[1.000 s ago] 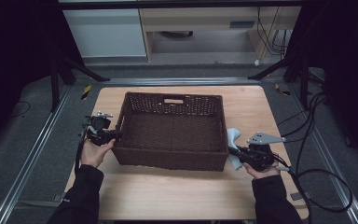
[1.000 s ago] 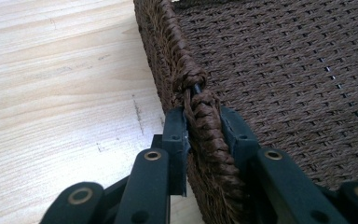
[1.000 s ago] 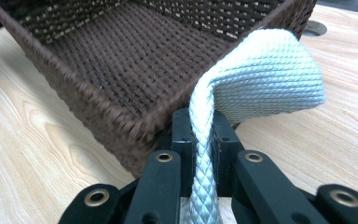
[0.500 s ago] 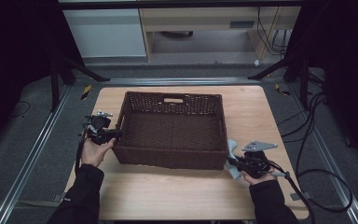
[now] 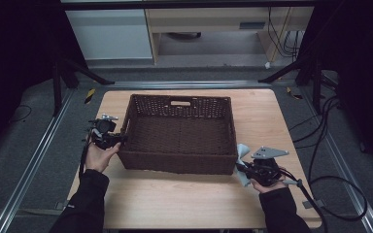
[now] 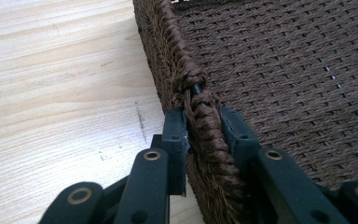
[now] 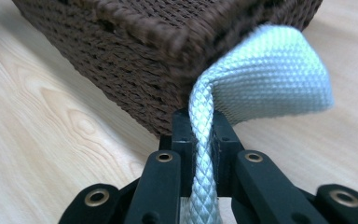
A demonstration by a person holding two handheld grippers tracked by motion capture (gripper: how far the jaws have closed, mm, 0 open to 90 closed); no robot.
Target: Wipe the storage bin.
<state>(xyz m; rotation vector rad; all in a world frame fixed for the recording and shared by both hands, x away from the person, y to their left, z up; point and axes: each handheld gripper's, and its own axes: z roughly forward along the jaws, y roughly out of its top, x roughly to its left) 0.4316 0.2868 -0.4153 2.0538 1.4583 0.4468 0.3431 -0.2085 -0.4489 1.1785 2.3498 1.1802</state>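
The left claw point(image 6: 204, 123) is clamped on the left rim of the woven basket point(image 5: 179, 131) — a judgement: this steadies the basket on the table point(image 5: 184, 199) while the other hand works. The right claw point(image 7: 200, 135) is clenched on a pale blue woven cloth point(image 7: 265, 74). The cloth rises from between the jaws and folds over beside the basket's near right corner — outside it, above the table.

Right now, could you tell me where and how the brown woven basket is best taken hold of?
Grip the basket by its braided rim, coming from the left side with one jaw outside the wall and one inside. The wall is upright and thin, so it fits between the jaws, as the left gripper shows.
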